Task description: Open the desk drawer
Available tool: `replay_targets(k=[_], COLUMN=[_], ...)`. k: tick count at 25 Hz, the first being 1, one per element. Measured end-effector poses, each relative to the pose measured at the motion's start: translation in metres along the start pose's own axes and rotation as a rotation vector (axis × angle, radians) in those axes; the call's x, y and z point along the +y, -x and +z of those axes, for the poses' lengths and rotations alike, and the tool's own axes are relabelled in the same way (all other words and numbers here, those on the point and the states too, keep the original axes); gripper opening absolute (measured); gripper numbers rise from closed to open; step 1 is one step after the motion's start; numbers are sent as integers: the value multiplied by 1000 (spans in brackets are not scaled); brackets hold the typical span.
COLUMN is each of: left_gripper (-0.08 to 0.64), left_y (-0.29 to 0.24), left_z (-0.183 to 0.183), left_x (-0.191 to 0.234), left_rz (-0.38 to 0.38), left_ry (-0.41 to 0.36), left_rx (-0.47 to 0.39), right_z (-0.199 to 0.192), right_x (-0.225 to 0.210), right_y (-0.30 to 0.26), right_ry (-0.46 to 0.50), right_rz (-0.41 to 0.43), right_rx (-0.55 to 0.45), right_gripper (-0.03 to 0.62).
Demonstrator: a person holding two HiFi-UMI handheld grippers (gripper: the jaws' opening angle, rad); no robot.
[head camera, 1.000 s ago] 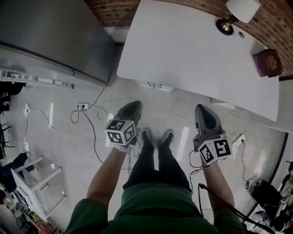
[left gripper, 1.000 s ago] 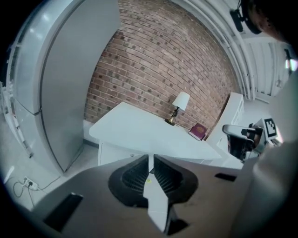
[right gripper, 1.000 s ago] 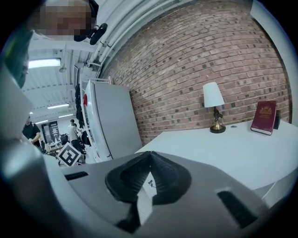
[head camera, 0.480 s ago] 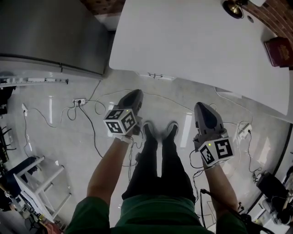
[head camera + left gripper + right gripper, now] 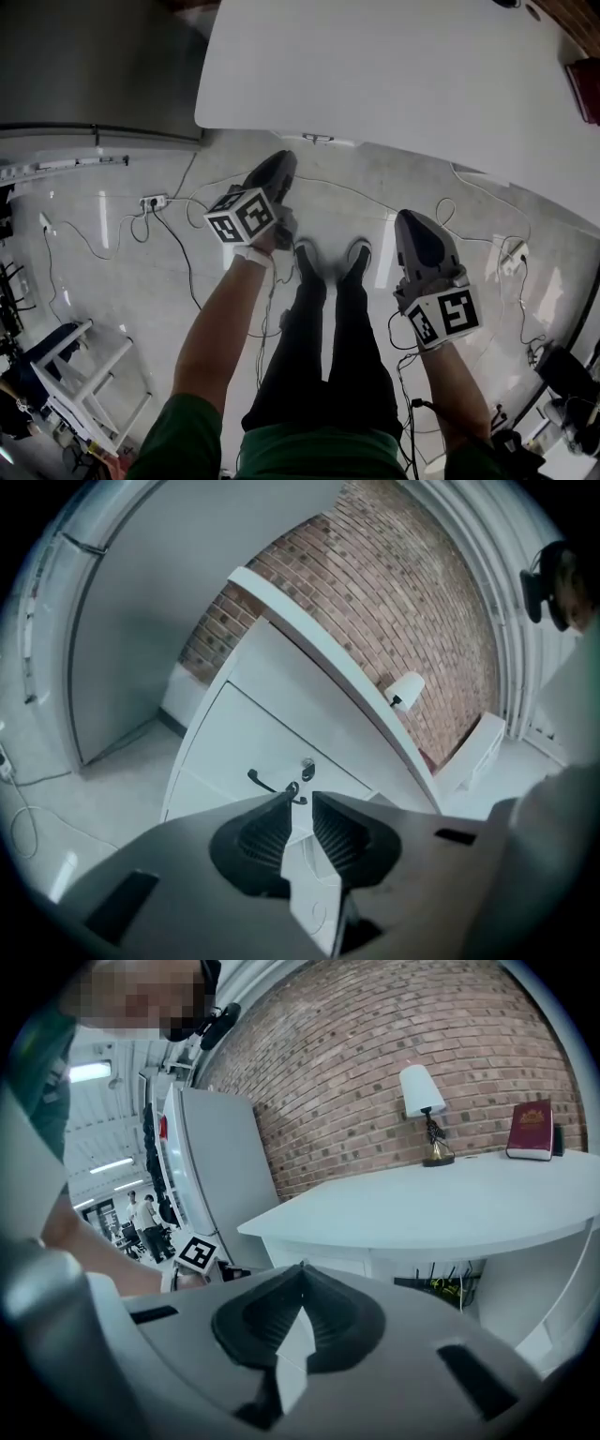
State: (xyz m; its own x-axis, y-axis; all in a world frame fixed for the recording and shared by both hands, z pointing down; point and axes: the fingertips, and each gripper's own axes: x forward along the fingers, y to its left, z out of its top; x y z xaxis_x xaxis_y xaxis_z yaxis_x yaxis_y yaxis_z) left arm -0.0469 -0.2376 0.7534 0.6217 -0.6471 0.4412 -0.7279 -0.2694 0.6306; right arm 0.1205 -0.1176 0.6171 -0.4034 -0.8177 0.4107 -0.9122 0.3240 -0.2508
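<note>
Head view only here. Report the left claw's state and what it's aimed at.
Observer: The left claw is open, its jaws slightly apart with nothing between them.
Operator: Give me its target.
Observer: It points at the drawer front. The dark handle shows just beyond its tips, not yet gripped.
Operator: Now the right claw.
Observer: The right claw is shut and empty, facing the desk.
</note>
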Motion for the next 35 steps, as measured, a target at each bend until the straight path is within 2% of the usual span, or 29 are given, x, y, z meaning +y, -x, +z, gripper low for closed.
replay_targets(k=[2,4,10,15,23,31,35], left_gripper=[87,105,106,107,121,117,75], left_y=[-9,-18,-48,-66,-91,-108,-111], left_z=[-3,-9,-22,-24,-17,-16,-12], left_x=[5,8,29,46,54,42,39], left_rz=[-2,-11,-53,-49,-121,-190,-213], left_ry=[17,64,237,307,508,591,587], left_rx=[-9,-13,-34,-59,-161,-218,-243], right_z=[-11,-22,-57,-82,-105,-109,-112], right_x=[-2,-5,-6,-5,-10,-10,-6], right_y=[-2,-2,-9,-10,-15,-16,-21], right_ry=[-7,-18,-34,-39,-86,-101,-86], right_rz=[3,5,18,29,33,49,57], right_rx=[6,12,59,92,111,128,142], right_gripper=[0,0,0,0,0,0,0])
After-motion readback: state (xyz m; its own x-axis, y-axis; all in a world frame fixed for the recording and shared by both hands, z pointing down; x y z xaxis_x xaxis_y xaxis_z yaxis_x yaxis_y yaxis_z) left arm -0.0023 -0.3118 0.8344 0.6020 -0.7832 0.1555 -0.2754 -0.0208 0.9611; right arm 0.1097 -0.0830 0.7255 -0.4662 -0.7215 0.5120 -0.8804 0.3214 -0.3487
